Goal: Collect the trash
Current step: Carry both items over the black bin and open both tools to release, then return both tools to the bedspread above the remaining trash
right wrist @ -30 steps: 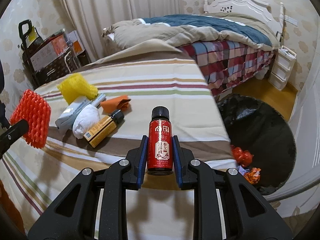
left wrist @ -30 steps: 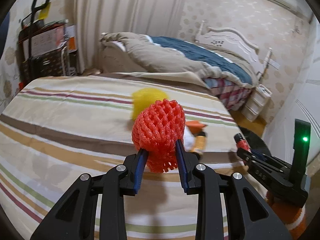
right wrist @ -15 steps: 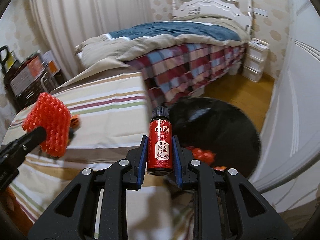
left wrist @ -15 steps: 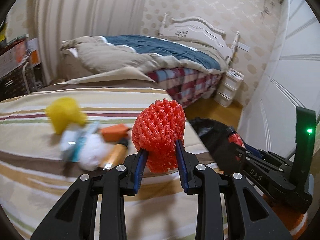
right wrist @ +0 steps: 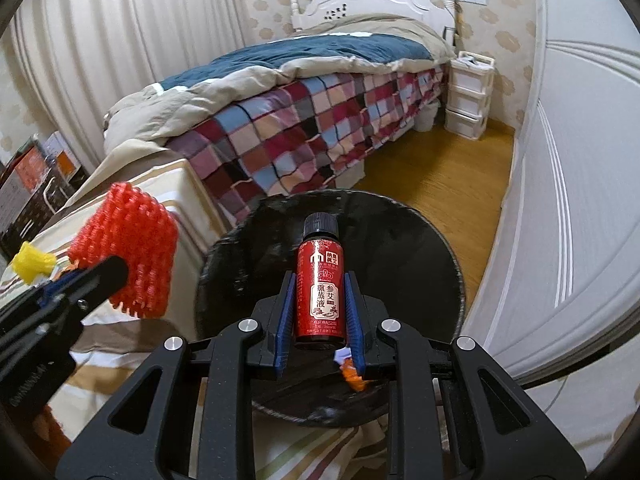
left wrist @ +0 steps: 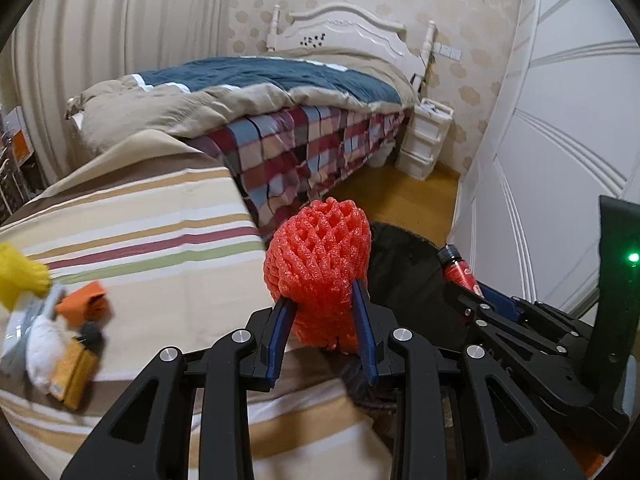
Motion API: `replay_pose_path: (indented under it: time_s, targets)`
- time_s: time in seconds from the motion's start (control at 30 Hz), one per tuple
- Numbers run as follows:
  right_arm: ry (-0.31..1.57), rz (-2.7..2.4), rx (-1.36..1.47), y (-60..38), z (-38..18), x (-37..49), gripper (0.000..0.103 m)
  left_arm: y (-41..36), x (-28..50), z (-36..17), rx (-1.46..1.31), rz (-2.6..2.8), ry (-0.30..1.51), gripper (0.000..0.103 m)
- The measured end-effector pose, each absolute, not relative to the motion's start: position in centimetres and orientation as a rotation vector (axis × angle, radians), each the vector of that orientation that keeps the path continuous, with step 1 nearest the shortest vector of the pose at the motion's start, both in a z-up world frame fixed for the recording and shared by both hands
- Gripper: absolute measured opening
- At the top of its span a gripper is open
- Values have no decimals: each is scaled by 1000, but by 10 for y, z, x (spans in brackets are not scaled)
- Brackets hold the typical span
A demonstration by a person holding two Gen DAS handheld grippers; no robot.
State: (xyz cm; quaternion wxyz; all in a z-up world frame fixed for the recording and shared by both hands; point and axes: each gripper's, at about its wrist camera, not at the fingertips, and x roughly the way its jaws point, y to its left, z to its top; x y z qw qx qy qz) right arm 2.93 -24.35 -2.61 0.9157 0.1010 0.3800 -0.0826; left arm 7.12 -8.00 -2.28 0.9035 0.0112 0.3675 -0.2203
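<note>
Trash is split between the two grippers at this moment. The left gripper is clamped on one red foam net, which bulges out ahead of and above its fingertips, with the blue pads biting into its lower part. The right gripper is closed tight on one small red bottle, held upright by its body, black cap pointing away from the gripper. Just beyond and below the bottle gapes one black bin bag on the floor, and a bit of orange and white scrap shows under the right fingertips, seemingly already in the bag.

The net looks very light, soft and springy; it squashes under the pads, so a pinch across the middle suits it and it should drop free as soon as the jaws part. The bottle looks stiff, smooth and heavier, perhaps glass, so I would judge it slippery and worth gripping across the labelled body, as now, and letting go low over the bag.

To the left of the left gripper, on the striped cover, more pieces wait: one yellow net, one orange wrapper, one white wad, one amber bottle with a dark cap, and what may be one pale packet, too blurred to tell.
</note>
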Motion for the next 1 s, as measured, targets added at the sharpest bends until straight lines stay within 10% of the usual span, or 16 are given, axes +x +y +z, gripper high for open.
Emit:
replay_pose_path:
  time_s: [0.33, 0.67, 1.0]
  targets:
    - [789, -197, 240, -268, -37, 37, 23, -111, 89, -37, 82, -448, 789, 34]
    - [786, -216, 252, -277, -41, 36, 30, -112, 87, -40, 88, -435, 787, 72]
    - [774, -233, 252, -272, -35, 25, 43, -93, 76, -30, 61, -407, 773, 74]
